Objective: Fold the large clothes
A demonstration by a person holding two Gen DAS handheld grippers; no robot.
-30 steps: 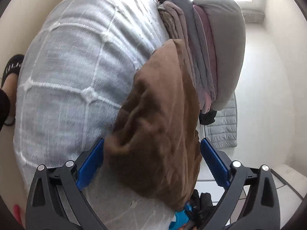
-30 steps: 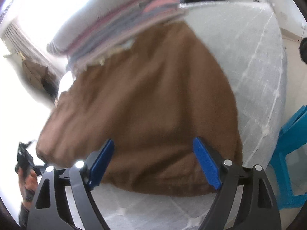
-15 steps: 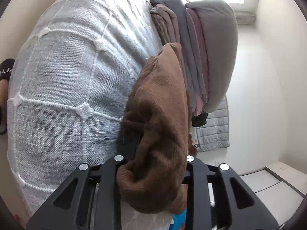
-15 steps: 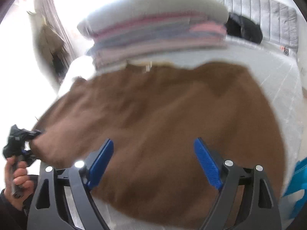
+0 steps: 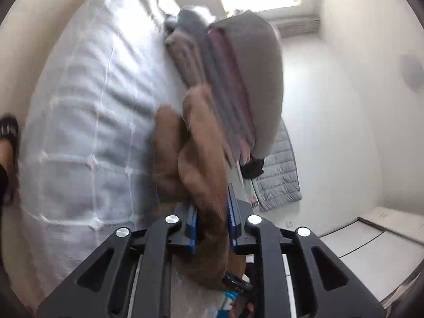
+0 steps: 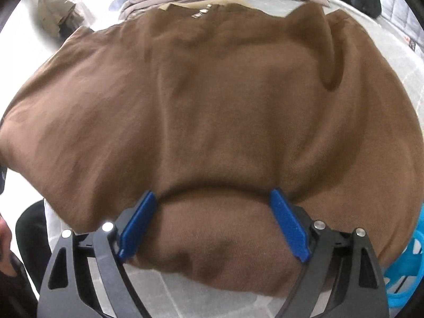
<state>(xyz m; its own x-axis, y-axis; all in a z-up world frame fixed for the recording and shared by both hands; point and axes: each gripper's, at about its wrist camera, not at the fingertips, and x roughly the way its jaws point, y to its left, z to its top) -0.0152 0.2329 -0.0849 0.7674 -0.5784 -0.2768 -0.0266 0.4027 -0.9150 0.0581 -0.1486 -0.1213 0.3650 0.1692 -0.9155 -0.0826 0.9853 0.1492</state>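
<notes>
- The left gripper point(image 5: 210, 221) is pinching a bunched edge of the brown garment point(image 5: 196, 159).
- The right gripper point(image 6: 212, 222) is gaping wide, its blue pads point(image 6: 288, 224) straddling the garment's fold at six o'clock.

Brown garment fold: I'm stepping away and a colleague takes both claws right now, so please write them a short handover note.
Left claw: shut on a bunched edge of the brown knit garment.
Right claw: open, a fold of the garment lies between its pads, ungripped.
The garment lies spread on the white quilted bed cover, beside the stack of folded clothes.
Done: one edge gripped. Left: right-hand grasp, fold, probably stacking.
</notes>
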